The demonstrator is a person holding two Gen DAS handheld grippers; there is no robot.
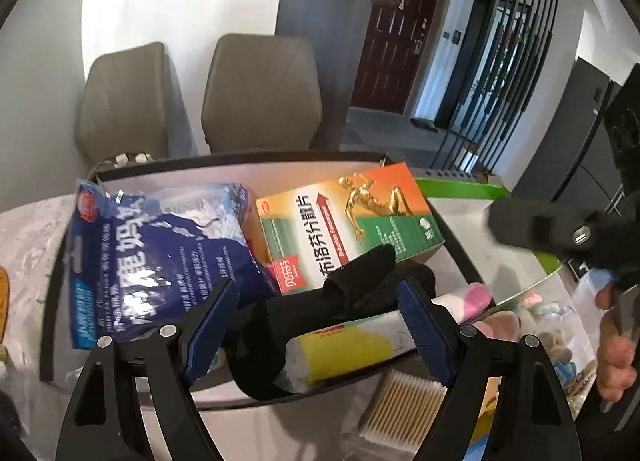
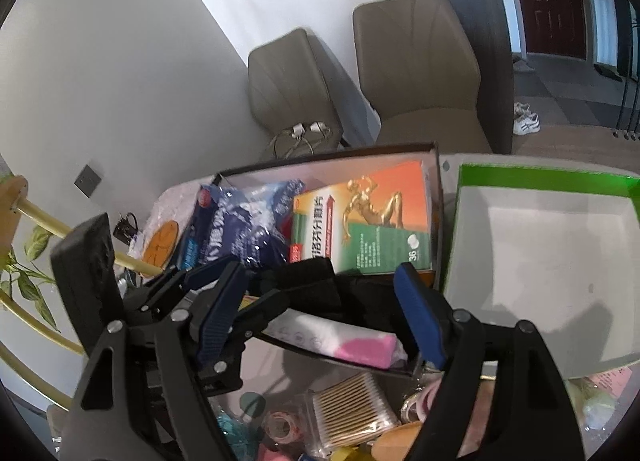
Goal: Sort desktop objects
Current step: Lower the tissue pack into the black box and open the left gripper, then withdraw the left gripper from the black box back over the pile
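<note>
**Left wrist view: black cloth between my spread jaws over the dark box**

Left wrist view showed my bare right hand at the edge, gripping its handle; the right wrist view alone showed the green-rimmed tray, bare inside. My left jaws stood wide apart above the dark box, a black cloth lying between them; whether either pad touched it I could not tell. Beneath lay the orange medicine carton and blue packet. My right jaws were spread too, holding nothing, tilted down over the box's near corner, cotton swabs on the desk below.
</note>
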